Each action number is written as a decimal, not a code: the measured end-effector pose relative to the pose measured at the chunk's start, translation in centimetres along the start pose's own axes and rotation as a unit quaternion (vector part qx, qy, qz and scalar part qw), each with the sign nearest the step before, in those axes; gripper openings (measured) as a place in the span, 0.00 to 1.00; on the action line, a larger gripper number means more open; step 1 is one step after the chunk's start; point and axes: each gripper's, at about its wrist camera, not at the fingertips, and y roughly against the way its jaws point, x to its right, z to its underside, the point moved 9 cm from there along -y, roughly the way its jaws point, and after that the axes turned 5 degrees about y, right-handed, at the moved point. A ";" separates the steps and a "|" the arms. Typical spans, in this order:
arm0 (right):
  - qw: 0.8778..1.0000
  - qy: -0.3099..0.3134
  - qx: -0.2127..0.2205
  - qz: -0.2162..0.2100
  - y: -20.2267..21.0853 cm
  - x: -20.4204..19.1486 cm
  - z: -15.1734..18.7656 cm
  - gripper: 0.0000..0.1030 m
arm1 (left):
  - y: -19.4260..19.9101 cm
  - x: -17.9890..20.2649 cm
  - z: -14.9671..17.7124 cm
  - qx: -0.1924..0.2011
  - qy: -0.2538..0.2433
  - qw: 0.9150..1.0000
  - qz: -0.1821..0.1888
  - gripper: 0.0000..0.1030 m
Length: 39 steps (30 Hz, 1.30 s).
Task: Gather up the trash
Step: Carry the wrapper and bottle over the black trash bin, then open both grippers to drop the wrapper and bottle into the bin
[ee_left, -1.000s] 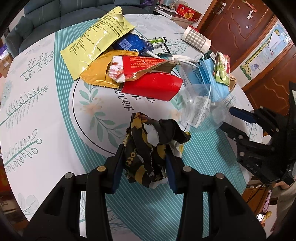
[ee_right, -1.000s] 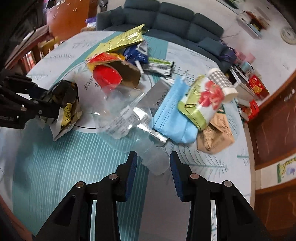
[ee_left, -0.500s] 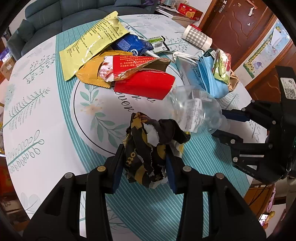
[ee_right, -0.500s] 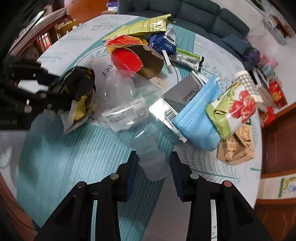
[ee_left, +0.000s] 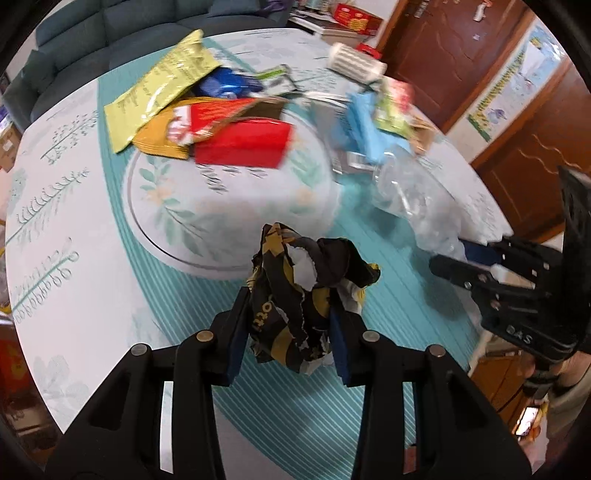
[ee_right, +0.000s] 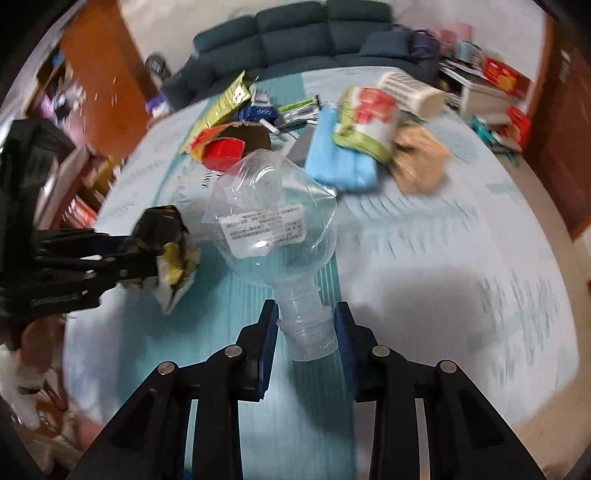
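My left gripper [ee_left: 291,306] is shut on a crumpled black-and-gold wrapper [ee_left: 288,273] and holds it above the teal-striped tablecloth [ee_left: 177,302], its jaws still closing on it. In the right wrist view a crushed clear plastic bottle [ee_right: 269,218] with a white label sticks out forward. My right gripper [ee_right: 306,321] has the bottle's neck between its blue pads, and its jaws are closing on it. The left wrist view shows the right gripper [ee_left: 454,258] at the right with the bottle [ee_left: 417,195] raised off the table. The left gripper [ee_right: 147,254] appears at the left of the right wrist view.
More trash lies piled at the round table's far side: a yellow bag [ee_left: 162,92], a red box [ee_left: 240,144], a blue mask [ee_right: 340,162], a green-and-red pouch [ee_right: 365,122], a brown bag [ee_right: 421,162] and a checked cup [ee_right: 410,92]. A dark sofa [ee_right: 295,33] stands beyond.
My right gripper closed on the bottle's neck, rolled and lifted the bottle off the pile. Both grippers have drawn back from the pile; the wrapper stays in the left one.
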 end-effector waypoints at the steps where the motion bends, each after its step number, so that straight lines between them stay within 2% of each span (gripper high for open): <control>1: 1.000 -0.008 0.005 0.003 0.7 0.2 0.8 0.30 | 0.3 0.7 0.5 0.000 -0.006 1.000 0.006 0.34; 6: 0.994 -0.106 0.031 0.020 6.0 1.9 8.5 0.29 | 1.7 6.8 4.5 -0.008 -0.058 0.997 0.045 0.34; 10: 0.978 -0.199 0.047 0.043 9.0 4.3 15.6 0.29 | 1.7 12.3 8.2 -0.023 -0.102 0.992 0.076 0.34; 13: 0.964 -0.257 0.047 0.058 10.3 6.2 21.3 0.29 | 1.2 17.1 11.8 -0.035 -0.145 0.984 0.098 0.34; 18: 0.934 -0.349 0.031 0.065 10.1 8.6 30.5 0.28 | -1.0 23.5 17.7 -0.068 -0.213 0.969 0.108 0.34; 24: 0.906 -0.419 -0.012 0.056 5.9 10.7 38.5 0.28 | -5.8 26.8 23.3 -0.120 -0.255 0.956 0.081 0.34; 27: 0.890 -0.450 -0.044 0.049 3.3 11.7 41.9 0.28 | -8.4 27.5 25.1 -0.135 -0.271 0.951 0.057 0.34; 30: 0.878 -0.473 -0.071 0.039 0.7 12.7 43.6 0.28 | -11.0 27.7 26.2 -0.147 -0.280 0.948 0.035 0.34; 36: 0.854 -0.510 -0.098 0.028 -2.9 14.3 45.3 0.28 | -15.6 27.1 26.8 -0.161 -0.278 0.947 -0.005 0.35; 39: 0.853 -0.513 -0.097 0.019 -4.4 15.0 44.7 0.28 | -17.5 26.9 26.9 -0.171 -0.276 0.946 -0.013 0.35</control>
